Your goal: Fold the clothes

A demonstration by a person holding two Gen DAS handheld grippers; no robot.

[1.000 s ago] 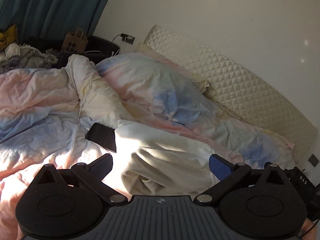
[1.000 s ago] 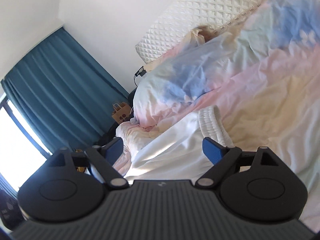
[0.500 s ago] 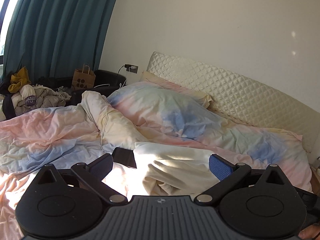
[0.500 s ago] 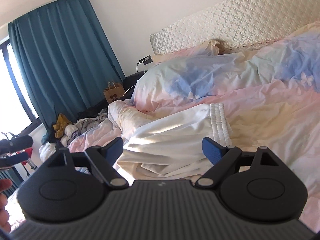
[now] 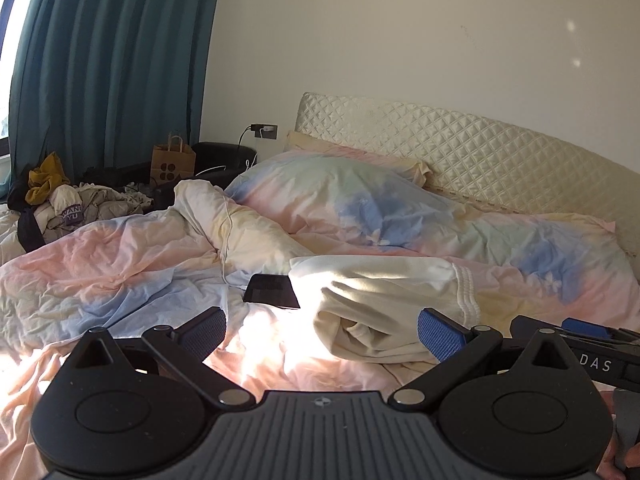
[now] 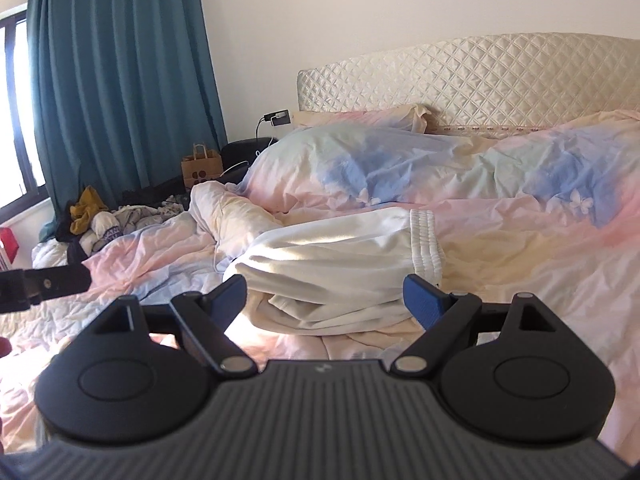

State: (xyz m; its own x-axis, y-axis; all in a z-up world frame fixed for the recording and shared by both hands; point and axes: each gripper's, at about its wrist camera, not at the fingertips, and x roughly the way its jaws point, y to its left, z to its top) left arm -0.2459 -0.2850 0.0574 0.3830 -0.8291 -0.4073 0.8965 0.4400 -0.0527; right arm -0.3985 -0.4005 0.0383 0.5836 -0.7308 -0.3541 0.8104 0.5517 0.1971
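Note:
A cream-white garment with a ribbed elastic band [image 5: 384,300] lies folded in a bundle on the pastel duvet [image 5: 120,264]; it also shows in the right wrist view [image 6: 340,264]. My left gripper [image 5: 320,330] is open and empty, held back from the bundle's near left side. My right gripper [image 6: 326,300] is open and empty, just short of the bundle's near edge. The right gripper's fingers show at the right edge of the left wrist view [image 5: 576,330].
A black phone [image 5: 272,291] lies on the duvet left of the garment. A heap of clothes [image 5: 60,204] sits at the far left. A paper bag [image 5: 173,162], a dark bedside unit and teal curtains [image 5: 112,60] stand behind. A quilted headboard [image 5: 480,160] backs the bed.
Both grippers have drawn back and levelled, so the views now show more of the room. The garment lies farther from both. Both stay open.

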